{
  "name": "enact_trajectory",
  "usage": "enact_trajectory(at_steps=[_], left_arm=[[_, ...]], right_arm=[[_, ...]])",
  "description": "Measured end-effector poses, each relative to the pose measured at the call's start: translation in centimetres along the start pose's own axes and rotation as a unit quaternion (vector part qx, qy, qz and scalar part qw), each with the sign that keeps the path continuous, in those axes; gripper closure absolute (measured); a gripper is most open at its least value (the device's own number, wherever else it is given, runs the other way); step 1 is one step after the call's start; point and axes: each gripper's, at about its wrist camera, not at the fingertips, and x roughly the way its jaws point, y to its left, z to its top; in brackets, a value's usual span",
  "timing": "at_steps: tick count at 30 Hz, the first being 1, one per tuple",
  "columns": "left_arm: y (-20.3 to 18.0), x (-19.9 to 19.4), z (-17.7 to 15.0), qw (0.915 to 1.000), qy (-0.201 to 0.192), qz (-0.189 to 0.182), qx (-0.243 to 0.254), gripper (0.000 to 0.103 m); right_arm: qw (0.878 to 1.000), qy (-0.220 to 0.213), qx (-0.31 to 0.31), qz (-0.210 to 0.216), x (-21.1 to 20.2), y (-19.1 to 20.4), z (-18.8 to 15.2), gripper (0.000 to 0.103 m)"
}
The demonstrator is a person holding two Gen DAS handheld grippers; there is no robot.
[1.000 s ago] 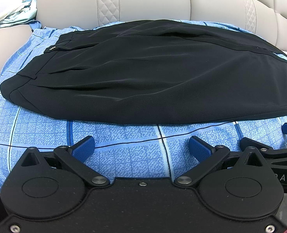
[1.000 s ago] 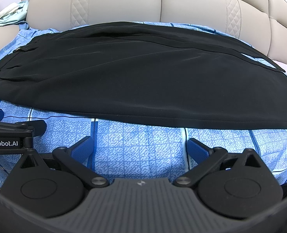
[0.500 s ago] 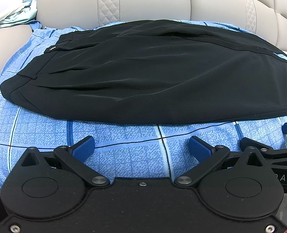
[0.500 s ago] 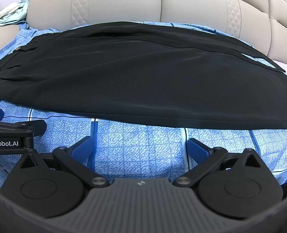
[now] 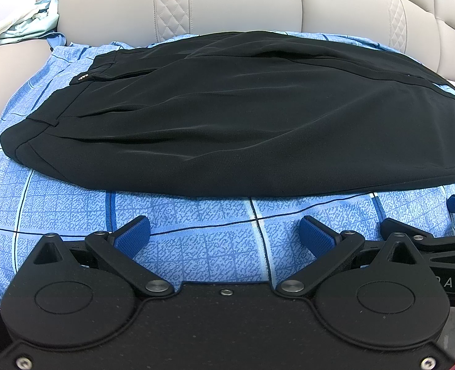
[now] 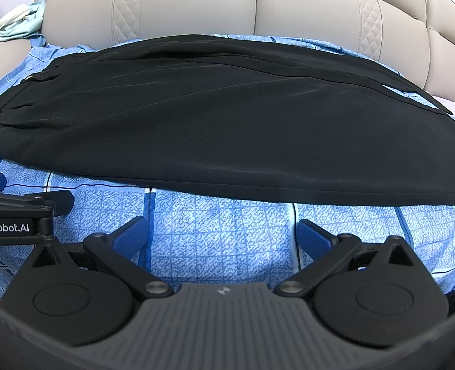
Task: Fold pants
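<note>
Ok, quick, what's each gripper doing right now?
Left gripper: open, holding nothing, short of the black pants.
Right gripper: open, holding nothing.

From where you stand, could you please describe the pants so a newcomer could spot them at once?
Find the beige sofa, then the blue checked sheet spread over its seat. The pants lie flat across that sheet, waistband to the left; they are the only black garment there.

Left tongs (image 5: 225, 236) and right tongs (image 6: 221, 234) sit side by side, both spread wide.
</note>
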Motion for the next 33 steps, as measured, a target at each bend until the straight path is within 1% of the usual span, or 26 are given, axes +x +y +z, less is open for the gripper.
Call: enact_trajectory(at_steps=[28,33], left_arm=[[-0.02,0.00,0.03,1.0000,0.001,0.000,0.000,0.000],[0.00,-0.09,-0.08,1.0000,-0.004,0.001,0.002,0.000]], right_arm=[[1.000,0.000,0.000,0.000,0.01,0.03,0.01,0.000],[1.000,0.007,-0.007,0.008,0.06,-0.12,0.32,0.000]])
